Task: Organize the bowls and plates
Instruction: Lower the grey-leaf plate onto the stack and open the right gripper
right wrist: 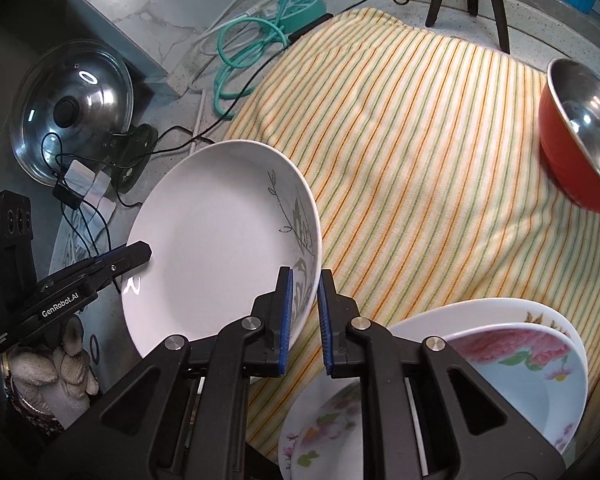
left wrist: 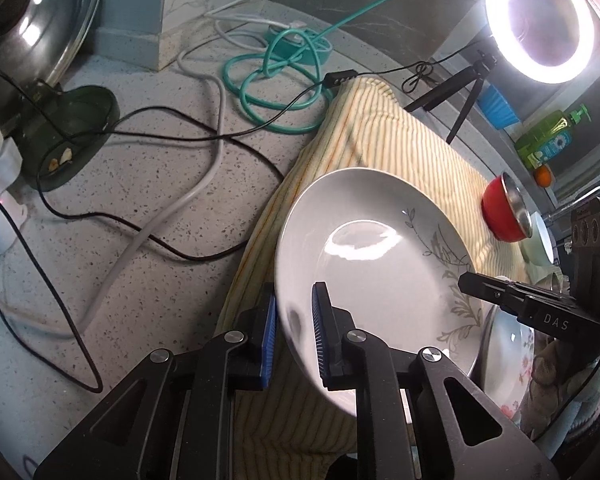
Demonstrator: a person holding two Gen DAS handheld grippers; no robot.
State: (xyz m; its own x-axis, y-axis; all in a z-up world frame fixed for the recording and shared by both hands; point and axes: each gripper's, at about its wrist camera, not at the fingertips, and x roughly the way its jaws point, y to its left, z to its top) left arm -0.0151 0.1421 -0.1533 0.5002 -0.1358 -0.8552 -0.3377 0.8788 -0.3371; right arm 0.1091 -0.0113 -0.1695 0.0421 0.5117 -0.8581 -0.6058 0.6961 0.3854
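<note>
A speckled stone desk (left wrist: 140, 200) runs back to a marbled wall, strewn with black, white and teal cables (left wrist: 276, 80) and half covered by a yellow striped cloth (right wrist: 420, 168). Above the cloth a white plate with a grey leaf pattern (left wrist: 380, 264) is held tilted between both tools. The left tool (left wrist: 294, 336) pinches one edge of its rim between blue pads, jaws nearly together on the rim; the right tool (right wrist: 305, 320) clamps the opposite, patterned edge in the same way. Whether the plate's low edge touches the cloth is hidden by the tool bodies in both views. The right wrist view alone shows a stack of flowered plates (right wrist: 520, 360) at the near edge of the cloth, partly cut off by the tool and the frame; the left wrist view catches only a sliver of them behind the held plate. A red bowl with a steel inside (right wrist: 580, 140) lies tipped on its side on the cloth, well apart from the held plate. A glass pot lid (right wrist: 72, 112) stands upright in a dark holder to the left. Only the left wrist view shows the lit ring light (left wrist: 540, 20) on its small tripod, a green soap bottle (left wrist: 548, 140) and a blue ribbed cup (left wrist: 498, 108). A gloved hand (right wrist: 60, 364) under the left tool is blurred and partly cut off.
</note>
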